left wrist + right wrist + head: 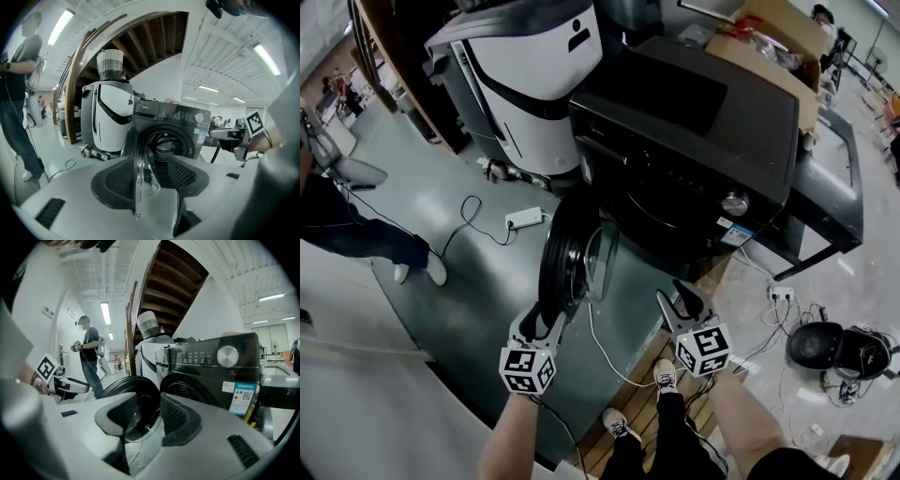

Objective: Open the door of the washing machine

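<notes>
A black front-loading washing machine (694, 141) stands ahead, its round door (567, 253) swung wide open to the left. The drum opening (164, 150) shows behind it. My left gripper (542, 323) sits at the door's lower edge, open. In the left gripper view the door's glass edge (139, 173) stands in the gap, and neither pad presses on it. My right gripper (682, 298) hangs open in front of the machine, right of the door, with nothing between its fingers. In the right gripper view the door (136, 399) lies beyond them.
A white appliance (534, 75) stands left of the washer. A power strip (523, 218) and cables lie on the floor. A person (356, 234) stands at far left. Black gear (825, 347) lies on the floor at right, and a cardboard box (778, 37) stands behind.
</notes>
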The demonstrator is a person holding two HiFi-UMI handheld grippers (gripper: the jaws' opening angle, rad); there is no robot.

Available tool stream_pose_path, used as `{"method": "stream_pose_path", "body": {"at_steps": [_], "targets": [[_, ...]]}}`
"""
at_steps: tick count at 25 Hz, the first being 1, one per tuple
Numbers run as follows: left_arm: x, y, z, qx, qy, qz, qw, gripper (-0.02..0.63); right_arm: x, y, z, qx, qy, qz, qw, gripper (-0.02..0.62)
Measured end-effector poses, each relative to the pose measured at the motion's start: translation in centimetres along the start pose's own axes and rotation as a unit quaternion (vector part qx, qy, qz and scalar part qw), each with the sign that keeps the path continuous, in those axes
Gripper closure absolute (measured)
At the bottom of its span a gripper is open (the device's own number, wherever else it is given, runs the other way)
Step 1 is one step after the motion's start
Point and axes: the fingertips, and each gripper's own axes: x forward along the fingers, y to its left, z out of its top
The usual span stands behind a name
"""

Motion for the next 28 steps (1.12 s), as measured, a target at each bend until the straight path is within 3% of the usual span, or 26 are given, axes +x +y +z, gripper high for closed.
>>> {"method": "stream_pose_path", "body": {"at_steps": [3, 5, 9, 13, 21, 28], "targets": [[-2.0, -2.5, 1.9, 0.010, -0.023, -0.021, 0.9995, 0.362, -2.2, 0.5, 1.6, 0.003, -0.010, -0.007, 1.000, 0.434], [-3.5, -4.0, 3.2, 0.015, -0.041, -0.032, 0.9985, 0.380, -3.8, 1.1, 2.6, -0.003, -0.013, -0.012, 1.000, 0.479], [-6.6, -7.1, 5.1, 0.017, -0.067, -0.060, 0.9958, 0.466, -7.3, 2.7, 4.1, -0.019, -0.015, -0.014, 1.000, 0.563], [-9.3, -9.9, 6.1, 0.017, -0.082, -0.086, 0.9928, 0.575, -10.5, 4.4, 5.3, -0.021, -0.017, -0.015, 1.000, 0.577], [-14.8, -14.6, 7.2, 0.020, -0.097, -0.149, 0.9839, 0.589, -16.4, 7.9, 7.7, -0.023, -0.030, -0.050, 0.998, 0.578], [-18.5, -17.5, 8.0, 0.037, -0.096, -0.166, 0.9808, 0.589, -19.9, 10.7, 9.0, -0.013, -0.040, -0.046, 0.998, 0.578]]}}
